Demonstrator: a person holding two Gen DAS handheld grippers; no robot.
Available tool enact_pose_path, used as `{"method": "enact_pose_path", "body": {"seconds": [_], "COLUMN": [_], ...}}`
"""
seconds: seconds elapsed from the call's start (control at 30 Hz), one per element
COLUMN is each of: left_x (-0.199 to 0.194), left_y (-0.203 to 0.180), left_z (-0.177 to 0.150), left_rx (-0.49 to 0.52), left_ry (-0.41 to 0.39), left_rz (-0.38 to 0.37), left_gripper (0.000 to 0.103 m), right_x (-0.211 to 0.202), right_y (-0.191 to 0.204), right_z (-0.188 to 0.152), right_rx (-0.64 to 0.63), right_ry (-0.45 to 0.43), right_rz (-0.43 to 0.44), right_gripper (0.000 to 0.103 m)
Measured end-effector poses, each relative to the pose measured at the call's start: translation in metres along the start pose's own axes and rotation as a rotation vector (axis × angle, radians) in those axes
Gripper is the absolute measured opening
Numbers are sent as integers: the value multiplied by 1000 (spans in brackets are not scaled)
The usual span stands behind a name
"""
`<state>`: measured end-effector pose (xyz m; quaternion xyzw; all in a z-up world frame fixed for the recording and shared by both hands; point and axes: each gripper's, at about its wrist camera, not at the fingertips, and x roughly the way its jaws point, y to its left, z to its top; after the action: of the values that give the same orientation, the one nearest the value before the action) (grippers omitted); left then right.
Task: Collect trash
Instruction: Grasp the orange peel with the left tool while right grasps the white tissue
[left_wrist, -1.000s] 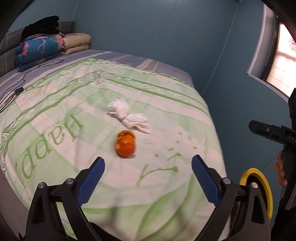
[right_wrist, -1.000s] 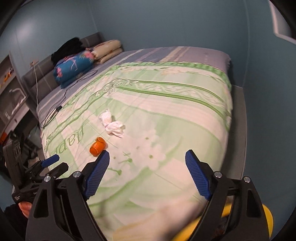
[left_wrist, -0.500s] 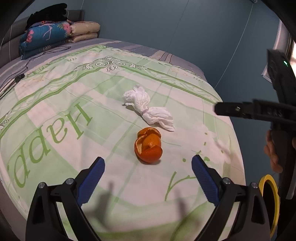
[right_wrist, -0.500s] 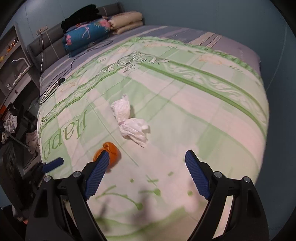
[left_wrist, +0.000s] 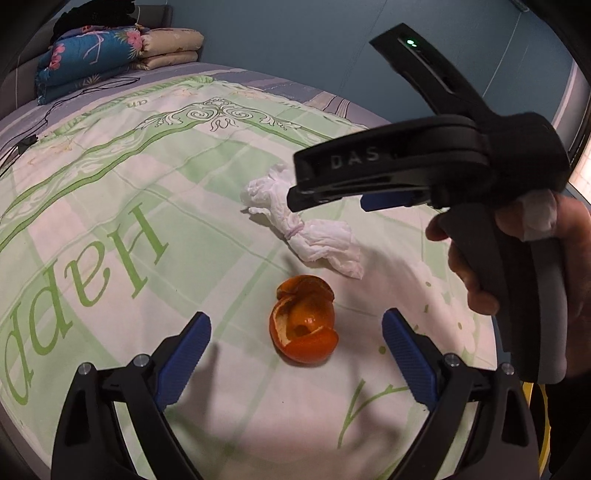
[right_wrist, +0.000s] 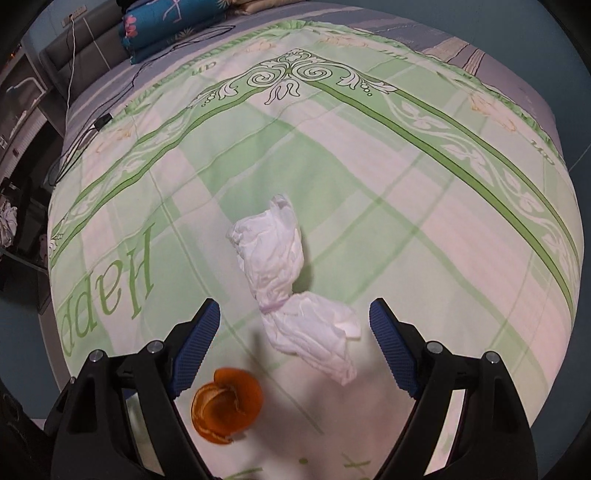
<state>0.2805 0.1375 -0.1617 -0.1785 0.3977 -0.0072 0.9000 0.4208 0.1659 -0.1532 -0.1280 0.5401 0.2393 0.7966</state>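
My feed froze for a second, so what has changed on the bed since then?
Both grippers came in closer over the bedspread. The right gripper swung in over the tissue, and the left gripper closed in on the orange peel. Both are open and hold nothing. The tissue and peel lie where they were.

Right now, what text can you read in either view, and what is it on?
"Happ": big green letters, upside down to both cameras, on the green and white patterned bedspread; any further letters run out of view.
"DAS": raised letters on the black body of the right claw.
Small green script along the bedspread's border: too small to read.
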Motion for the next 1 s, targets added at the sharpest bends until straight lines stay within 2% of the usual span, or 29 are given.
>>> {"method": "enact_pose_path", "body": {"seconds": [0.2, 0.3, 0.43, 0.5, 0.57, 0.67, 0.8, 1.0], "left_x": [8, 13, 22, 29, 36, 43, 40, 31], "left_y": [-1, -1, -3, -4, -4, -2, -3, 2], "left_z": [1, 4, 5, 6, 5, 4, 4, 5], "left_rx": [14, 18, 28, 34, 31, 13, 9, -3], "left_ry": [18, 27, 49, 66, 84, 102, 83, 70], "left_rz": [-7, -16, -24, -23, -26, -41, -44, -49], "left_gripper": [87, 82, 69, 62, 50, 43, 36, 33], "right_x": [13, 18, 26, 30, 34, 38, 44, 40], "right_y": [4, 7, 4, 4, 2, -1, -1, 5], "right_z": [7, 8, 10, 9, 9, 8, 6, 5], "right_rx": [6, 5, 31, 26, 36, 51, 62, 54], "right_ry": [22, 31, 47, 55, 63, 70, 89, 84], "right_rz": [-13, -18, -13, -23, -31, -39, -29, -15], "right_gripper": [79, 79, 78, 73, 71, 66, 46, 25]}}
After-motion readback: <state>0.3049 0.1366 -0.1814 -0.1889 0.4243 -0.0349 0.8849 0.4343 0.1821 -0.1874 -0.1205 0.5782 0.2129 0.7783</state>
